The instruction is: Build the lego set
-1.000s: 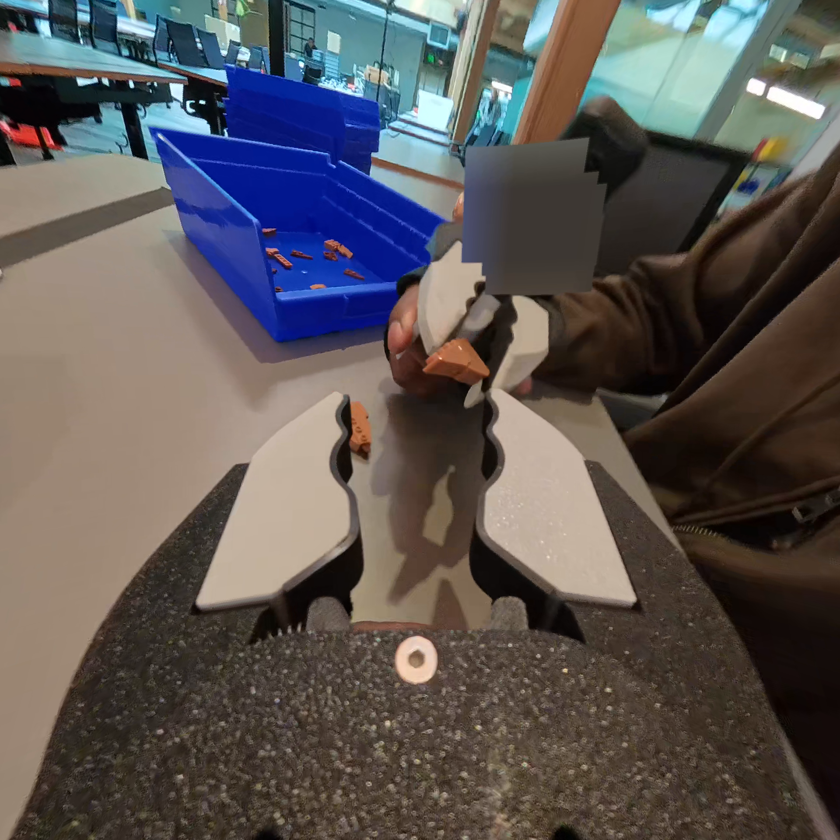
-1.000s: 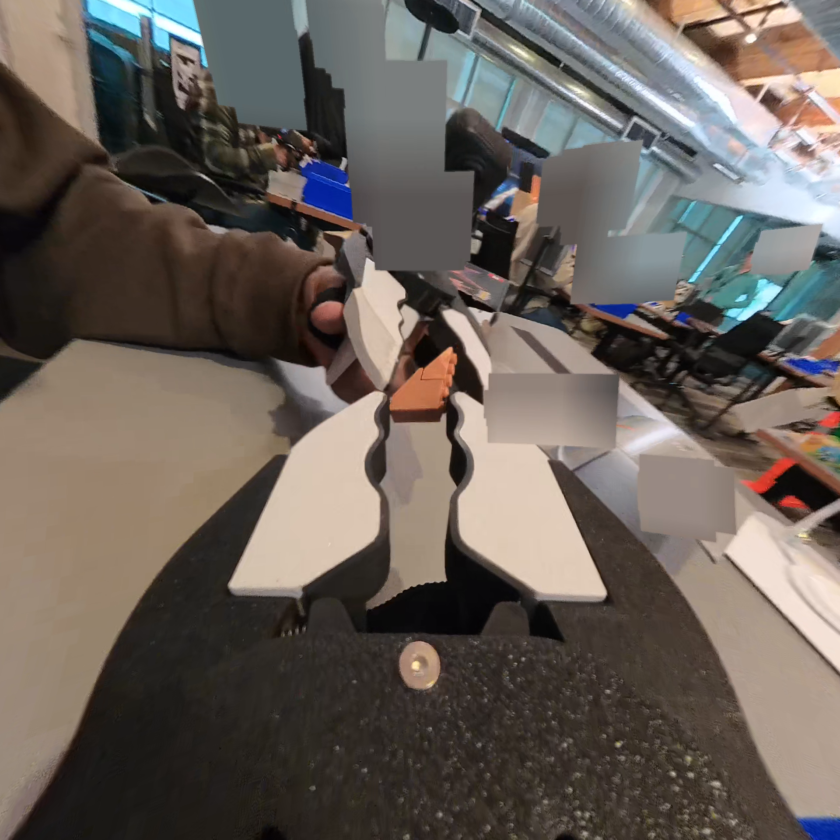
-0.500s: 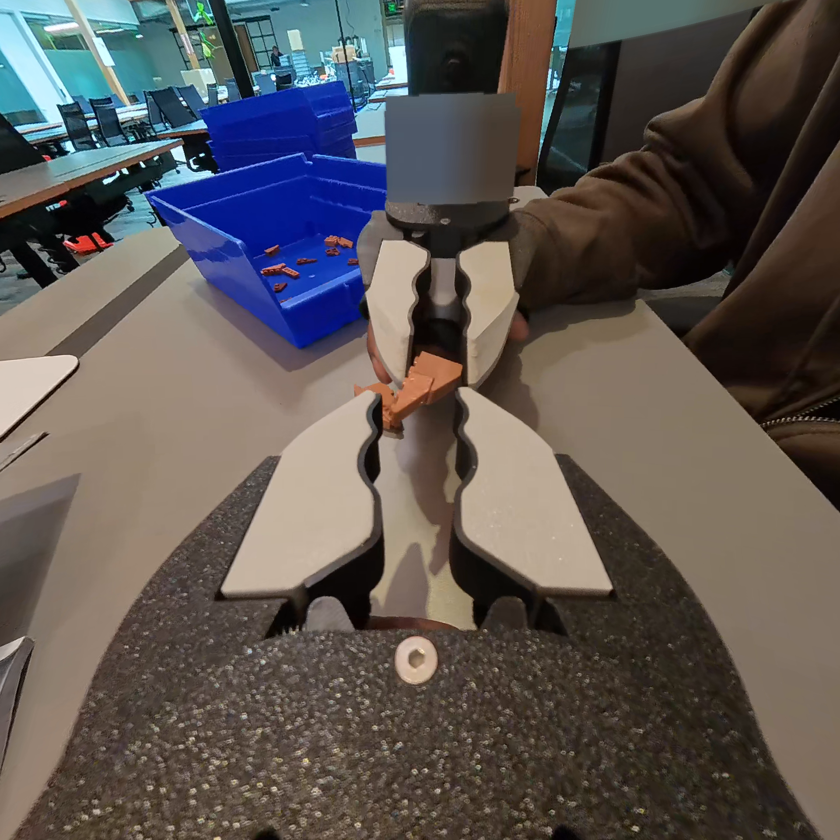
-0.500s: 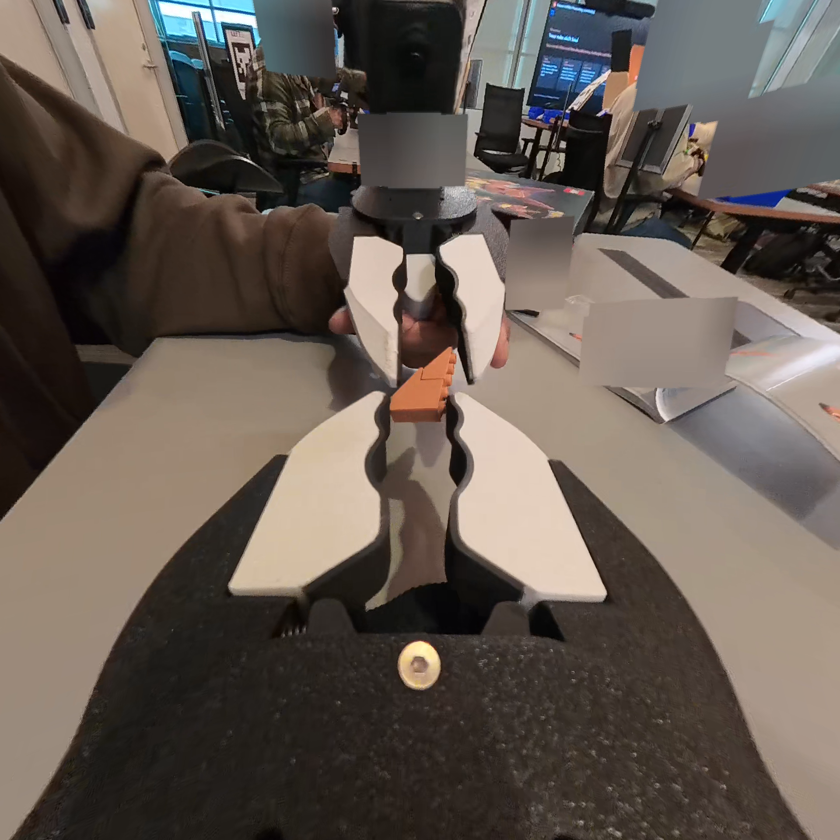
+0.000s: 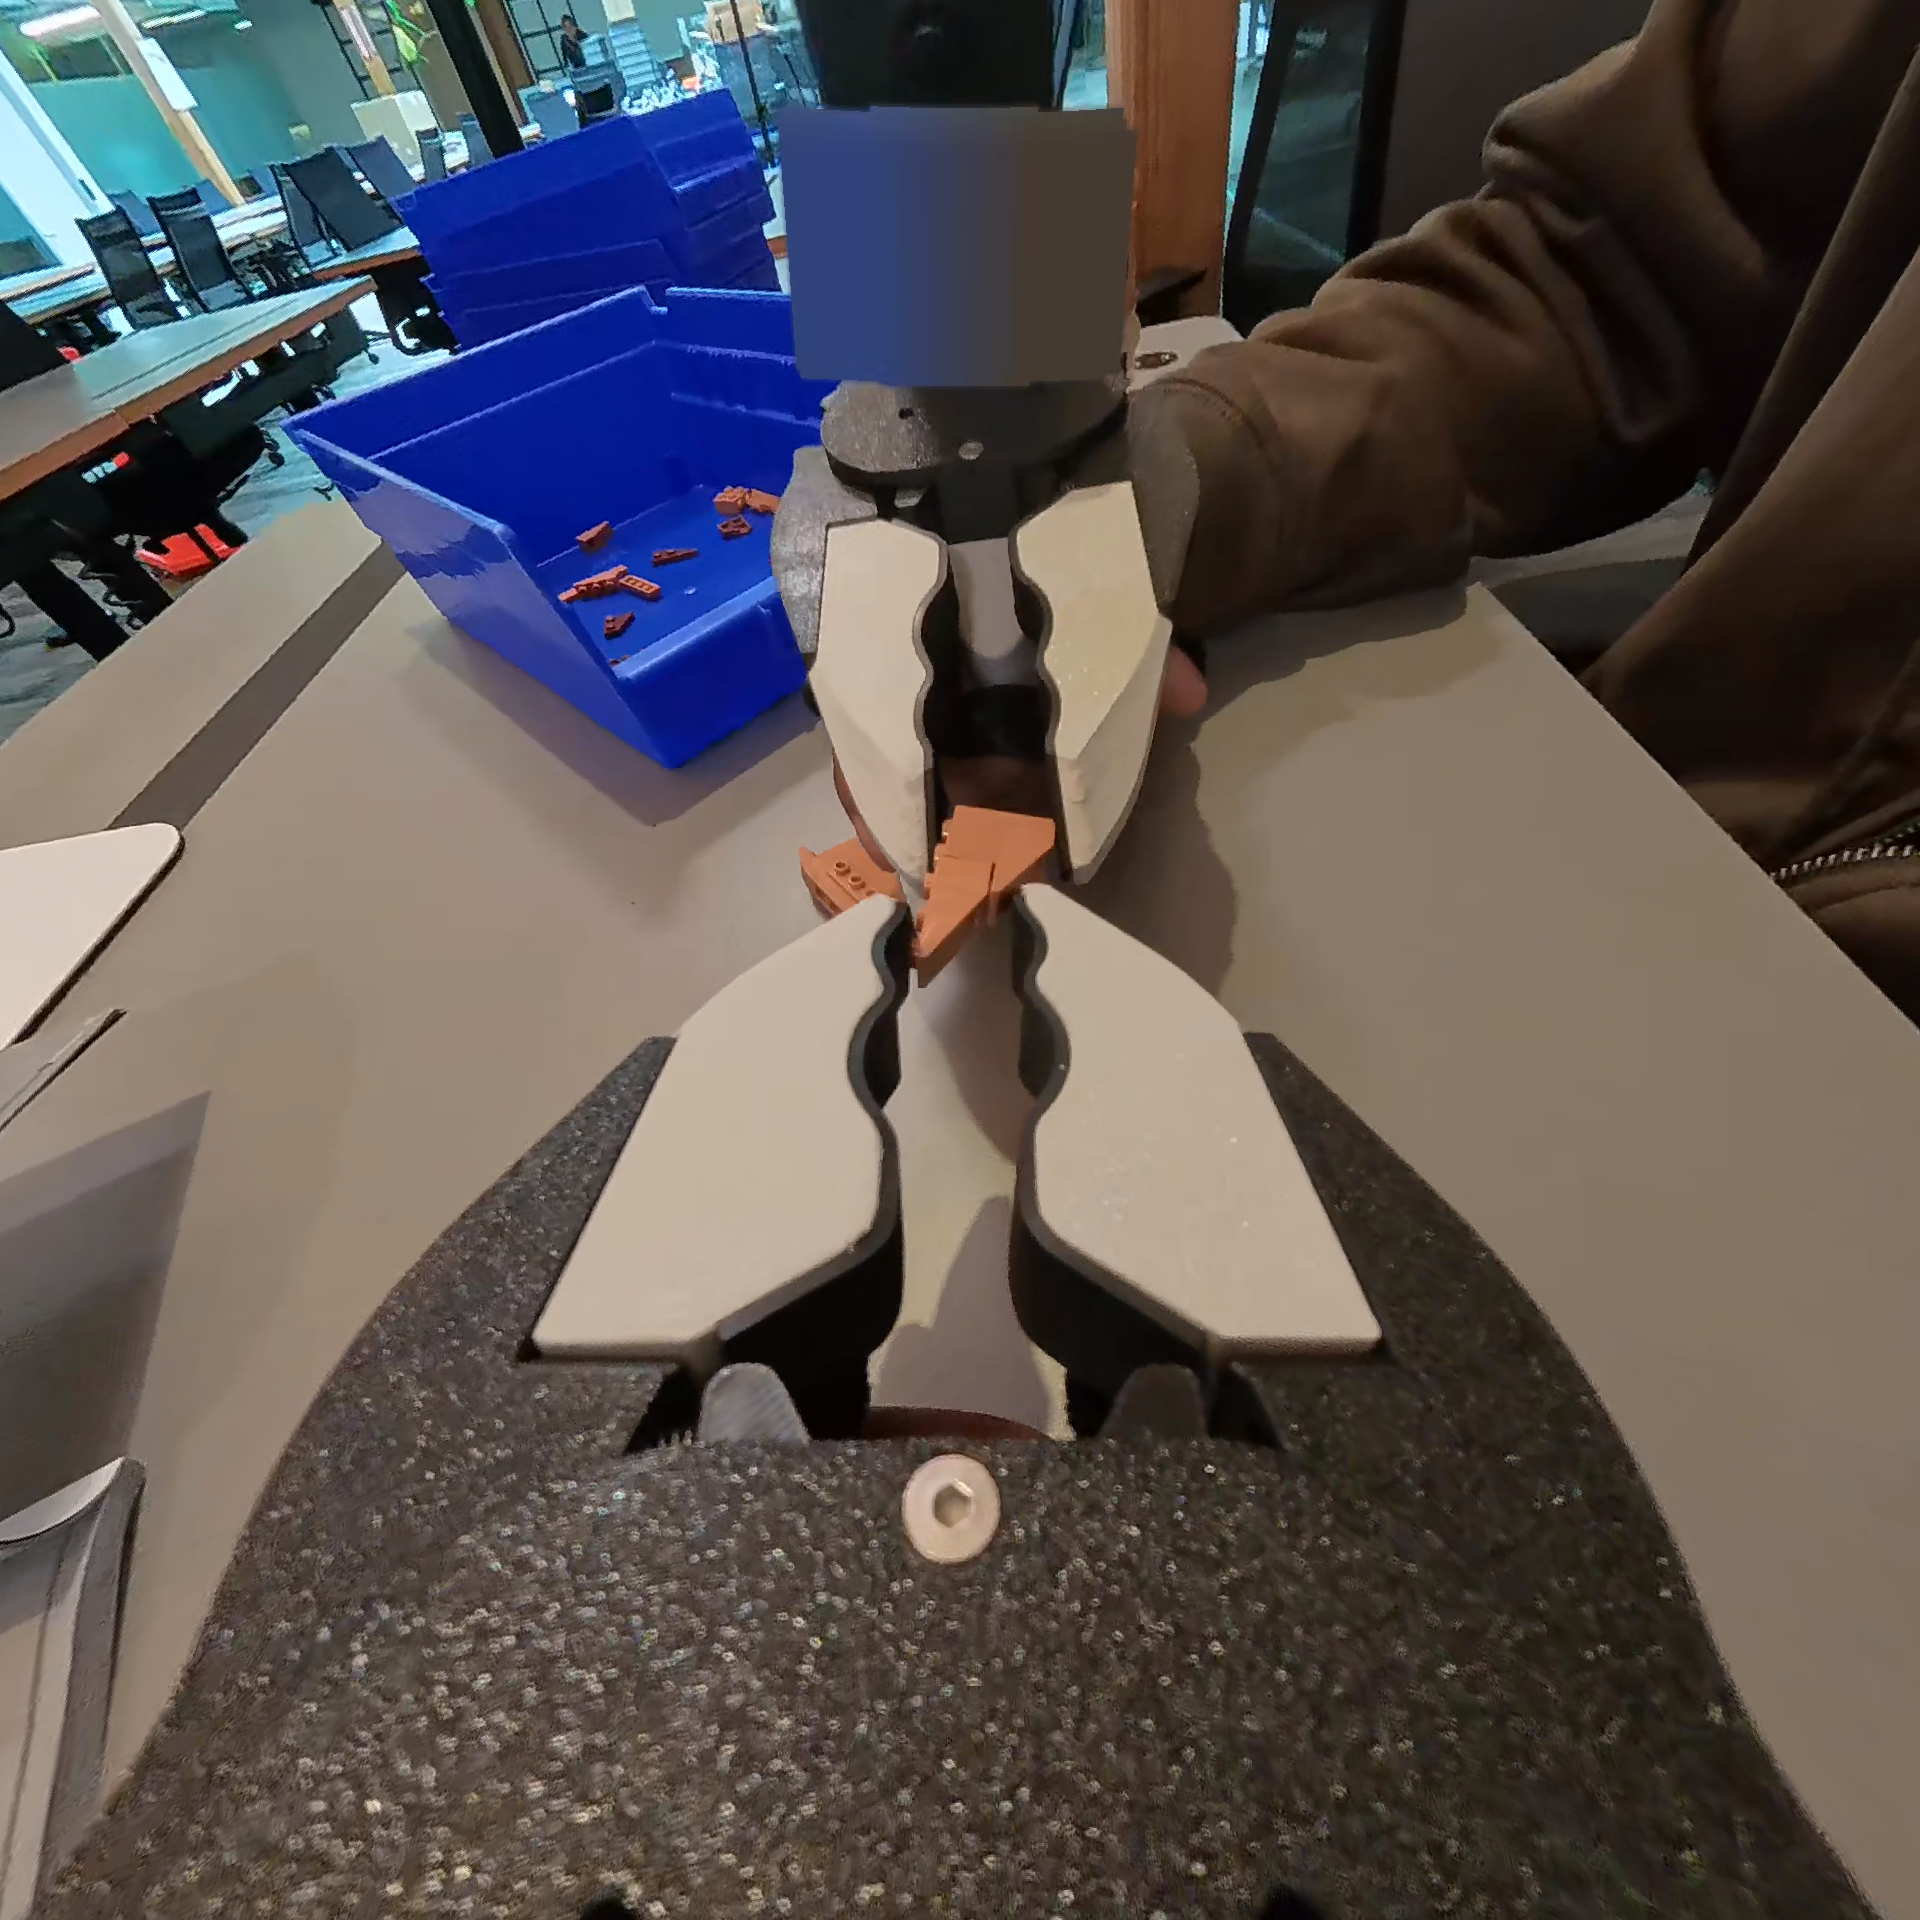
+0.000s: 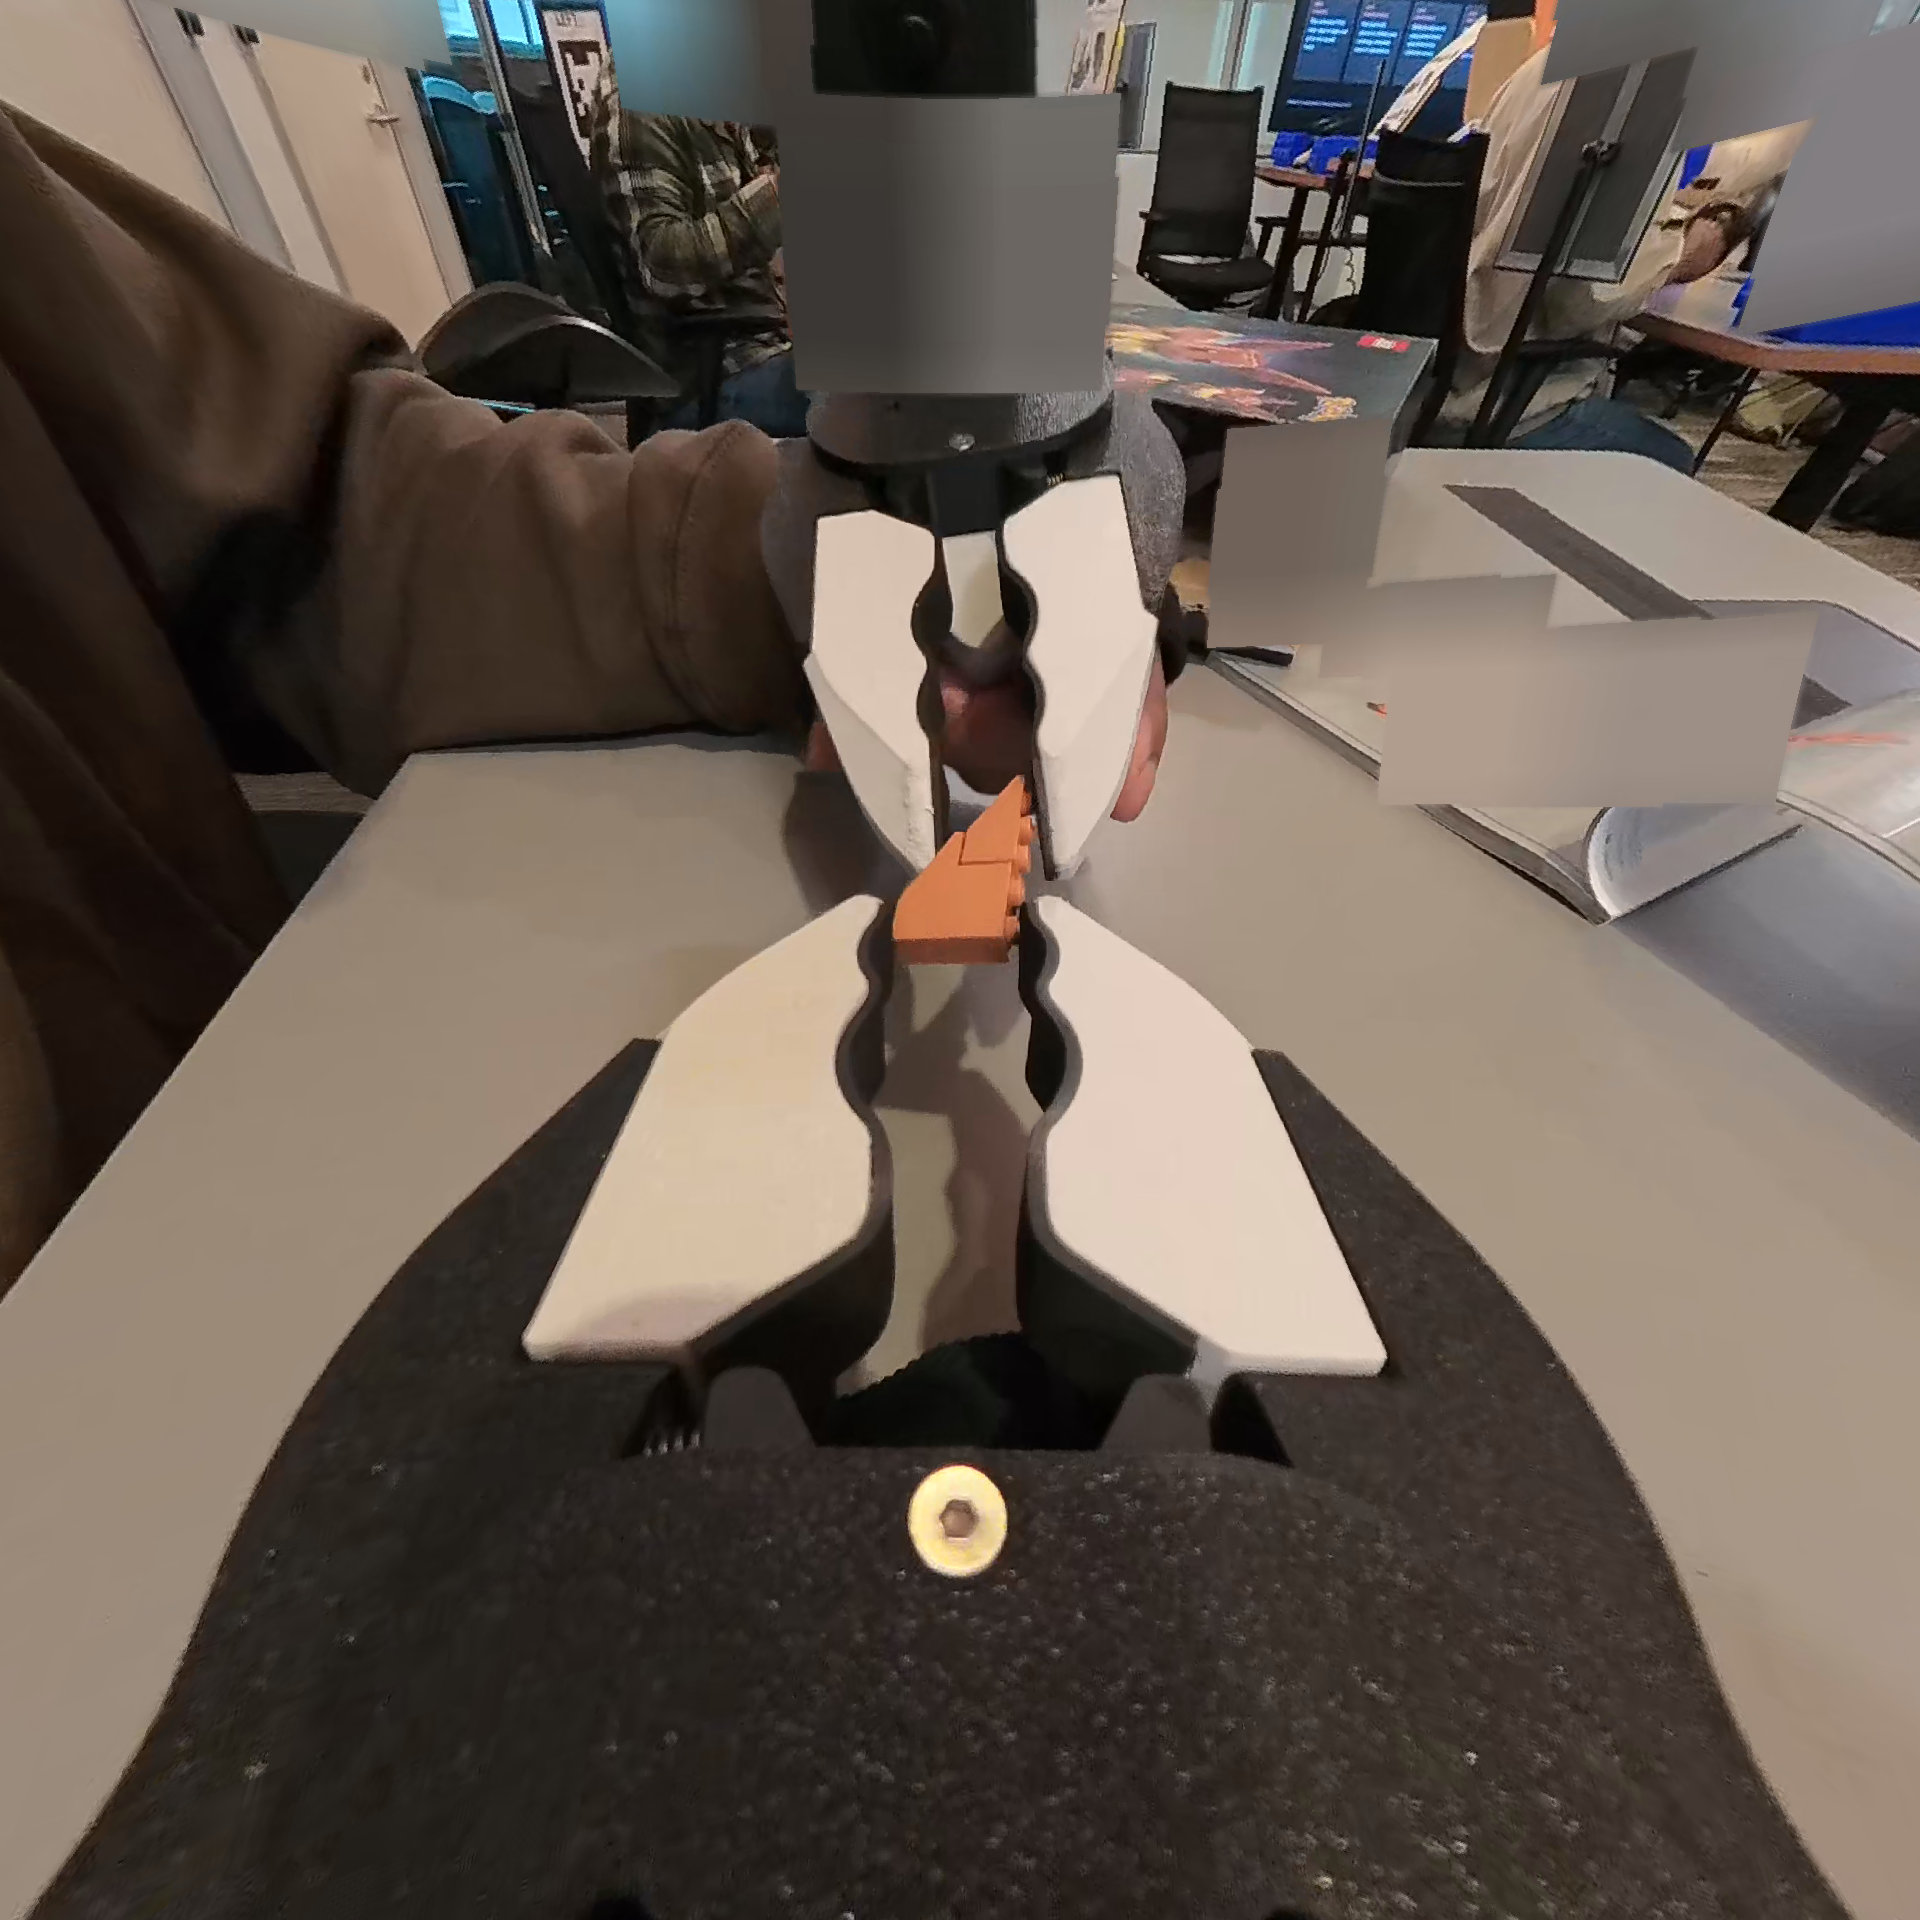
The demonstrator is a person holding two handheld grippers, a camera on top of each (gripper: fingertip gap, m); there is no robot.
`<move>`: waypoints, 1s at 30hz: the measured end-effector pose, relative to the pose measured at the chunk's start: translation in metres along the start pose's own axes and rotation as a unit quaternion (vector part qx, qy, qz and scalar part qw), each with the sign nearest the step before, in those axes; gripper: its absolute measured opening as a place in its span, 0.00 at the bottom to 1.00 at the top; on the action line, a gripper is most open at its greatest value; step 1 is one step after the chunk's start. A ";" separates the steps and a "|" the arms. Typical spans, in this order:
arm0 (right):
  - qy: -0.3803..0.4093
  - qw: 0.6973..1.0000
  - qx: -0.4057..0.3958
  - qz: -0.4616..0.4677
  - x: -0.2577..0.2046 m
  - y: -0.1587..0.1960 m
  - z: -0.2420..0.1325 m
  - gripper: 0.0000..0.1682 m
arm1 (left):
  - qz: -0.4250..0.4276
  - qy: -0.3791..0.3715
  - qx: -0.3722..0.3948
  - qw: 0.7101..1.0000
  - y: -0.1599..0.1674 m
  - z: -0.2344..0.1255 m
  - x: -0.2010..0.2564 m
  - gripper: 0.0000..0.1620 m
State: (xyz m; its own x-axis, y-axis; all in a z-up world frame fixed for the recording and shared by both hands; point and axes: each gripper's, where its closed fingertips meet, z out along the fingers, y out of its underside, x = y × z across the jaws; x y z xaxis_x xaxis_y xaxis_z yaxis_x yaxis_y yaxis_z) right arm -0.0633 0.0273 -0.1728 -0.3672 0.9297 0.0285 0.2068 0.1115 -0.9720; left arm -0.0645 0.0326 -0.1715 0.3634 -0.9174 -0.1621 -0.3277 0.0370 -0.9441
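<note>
My right gripper [image 6: 954, 920] is shut on an orange-brown lego assembly [image 6: 951, 914] of stacked wedge plates, held above the grey table [image 6: 520, 935]. My left gripper [image 5: 958, 912] faces it tip to tip. Its jaws stand a little apart around the assembly's far end [image 5: 951, 920], which touches the left finger with a gap on the other side. The right gripper also shows opposite in the left wrist view [image 5: 992, 868], and the left gripper in the right wrist view [image 6: 987, 862]. A loose brown piece [image 5: 847, 881] lies on the table beside the tips.
A blue bin [image 5: 468, 520] with several brown pieces [image 5: 613, 590] stands at the back left, with stacked blue bins [image 5: 582, 239] behind. A white board [image 5: 73, 914] lies at the left. An open booklet [image 6: 1662, 852] and a lego box [image 6: 1268, 364] lie beyond the grippers. Brown sleeves [image 6: 468, 582] reach in. My two grippers' fingertips are within a few centimetres of each other.
The two grippers have swung to face each other and come together. My left jaws have narrowed around the far end of the assembly. The right gripper has kept its hold.
</note>
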 end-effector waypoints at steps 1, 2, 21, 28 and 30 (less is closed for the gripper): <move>-0.001 1.000 -0.002 0.000 0.000 0.000 0.000 0.13 | 0.004 0.001 -0.004 1.000 0.001 0.000 0.001 0.11; -0.003 1.000 -0.005 -0.001 -0.001 0.001 0.000 0.13 | 0.009 0.003 -0.009 1.000 0.001 -0.001 0.002 0.10; 0.060 0.996 -0.026 -0.060 0.010 0.000 -0.003 0.13 | -0.196 0.010 0.025 0.980 0.000 -0.003 -0.008 0.24; 0.090 0.991 -0.037 -0.091 0.016 -0.002 -0.006 0.13 | -0.380 0.042 0.067 0.922 -0.001 -0.001 -0.018 0.21; 0.097 0.989 -0.042 -0.102 0.017 -0.001 -0.005 0.13 | -0.417 0.056 0.075 0.904 -0.002 0.000 -0.017 0.19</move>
State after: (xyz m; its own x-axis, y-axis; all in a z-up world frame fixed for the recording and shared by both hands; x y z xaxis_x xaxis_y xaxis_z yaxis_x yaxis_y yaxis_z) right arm -0.0647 0.0446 -0.1698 -0.2291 0.9339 0.2747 0.2238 0.3251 -0.9188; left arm -0.0702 0.0485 -0.1670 0.3366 -0.6844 0.6467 0.1456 -0.6407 -0.7539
